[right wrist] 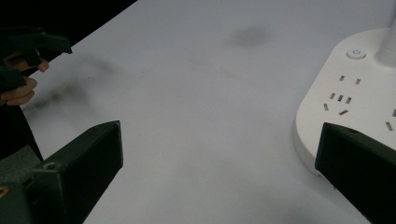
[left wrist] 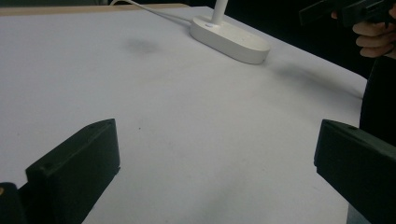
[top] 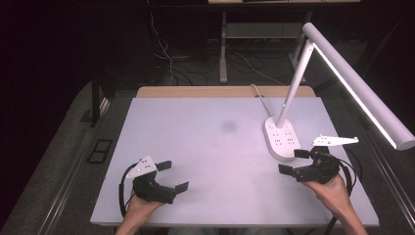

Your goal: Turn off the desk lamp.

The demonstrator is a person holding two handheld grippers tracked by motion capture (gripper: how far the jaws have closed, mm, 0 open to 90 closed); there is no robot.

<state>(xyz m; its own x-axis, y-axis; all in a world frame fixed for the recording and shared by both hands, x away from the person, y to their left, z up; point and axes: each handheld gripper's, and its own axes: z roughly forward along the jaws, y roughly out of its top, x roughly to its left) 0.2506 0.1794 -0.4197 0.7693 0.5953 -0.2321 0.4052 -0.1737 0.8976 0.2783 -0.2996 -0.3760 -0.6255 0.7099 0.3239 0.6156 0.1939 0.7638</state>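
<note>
At the table's (top: 195, 142) right side, the right gripper (top: 294, 161) sits released, jaws wide apart, just beside the white lamp base (top: 281, 138). Well apart at front left, the left gripper (top: 172, 175) is likewise released, grasping nothing.

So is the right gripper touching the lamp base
Cannot tell. In the high view the right gripper overlaps the edge of the lamp base; in the right gripper view one jaw covers the base's rim, hiding any gap or contact.
</note>
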